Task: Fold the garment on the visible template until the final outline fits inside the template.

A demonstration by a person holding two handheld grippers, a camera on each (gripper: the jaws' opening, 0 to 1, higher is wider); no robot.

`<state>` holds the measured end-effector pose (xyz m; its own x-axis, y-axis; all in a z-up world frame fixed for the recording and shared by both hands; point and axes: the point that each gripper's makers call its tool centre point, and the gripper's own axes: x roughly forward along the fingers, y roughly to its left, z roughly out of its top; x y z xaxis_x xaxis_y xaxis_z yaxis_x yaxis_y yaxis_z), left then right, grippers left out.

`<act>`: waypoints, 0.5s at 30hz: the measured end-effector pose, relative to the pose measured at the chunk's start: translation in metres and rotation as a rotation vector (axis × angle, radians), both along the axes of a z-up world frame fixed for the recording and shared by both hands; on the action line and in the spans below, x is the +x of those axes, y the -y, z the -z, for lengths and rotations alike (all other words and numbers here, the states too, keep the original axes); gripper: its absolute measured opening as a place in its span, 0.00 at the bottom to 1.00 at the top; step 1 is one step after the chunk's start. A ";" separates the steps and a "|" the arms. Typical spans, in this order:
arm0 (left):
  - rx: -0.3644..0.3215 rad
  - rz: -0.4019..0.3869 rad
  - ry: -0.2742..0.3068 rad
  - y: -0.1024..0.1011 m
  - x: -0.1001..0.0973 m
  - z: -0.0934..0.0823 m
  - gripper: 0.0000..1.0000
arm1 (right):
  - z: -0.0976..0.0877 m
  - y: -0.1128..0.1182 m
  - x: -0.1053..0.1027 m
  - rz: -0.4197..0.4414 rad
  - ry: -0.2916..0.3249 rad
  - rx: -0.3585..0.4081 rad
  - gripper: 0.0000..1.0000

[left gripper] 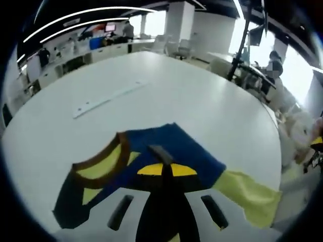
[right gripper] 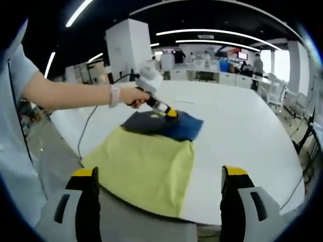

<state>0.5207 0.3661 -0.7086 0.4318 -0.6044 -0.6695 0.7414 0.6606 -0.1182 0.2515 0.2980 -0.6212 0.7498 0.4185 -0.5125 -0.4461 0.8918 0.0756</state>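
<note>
Cloth of the navy-and-yellow soft garment [right gripper: 151, 156] looks limp; we grip hems, left gripper [right gripper: 171, 114] pinching it, right gripper [right gripper: 159, 194] agape.

A white round table [right gripper: 242, 146] carried the items; on it lay a yellow and navy garment [right gripper: 146, 161], draped over the near edge. Farther off lay a white ruler-like strip [left gripper: 108, 99].
</note>
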 end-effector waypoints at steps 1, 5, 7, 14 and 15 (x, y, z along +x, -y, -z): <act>0.004 0.005 -0.004 0.001 -0.001 0.001 0.00 | 0.000 0.000 0.000 -0.002 0.000 0.001 1.00; 0.006 0.023 -0.031 0.004 -0.007 0.006 0.01 | 0.001 -0.001 0.001 -0.004 -0.001 0.006 1.00; 0.012 0.036 -0.039 0.006 -0.010 0.007 0.02 | 0.001 -0.001 0.001 -0.006 -0.001 0.007 1.00; 0.008 0.067 -0.087 0.014 -0.023 0.010 0.06 | 0.000 0.001 0.002 -0.002 0.003 0.010 1.00; 0.011 0.074 -0.089 0.016 -0.025 0.011 0.06 | 0.000 0.002 0.001 -0.001 0.003 0.010 1.00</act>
<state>0.4960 0.3500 -0.7193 0.3249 -0.6250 -0.7098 0.7749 0.6062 -0.1790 0.2528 0.2961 -0.6214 0.7509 0.4243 -0.5061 -0.4474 0.8905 0.0827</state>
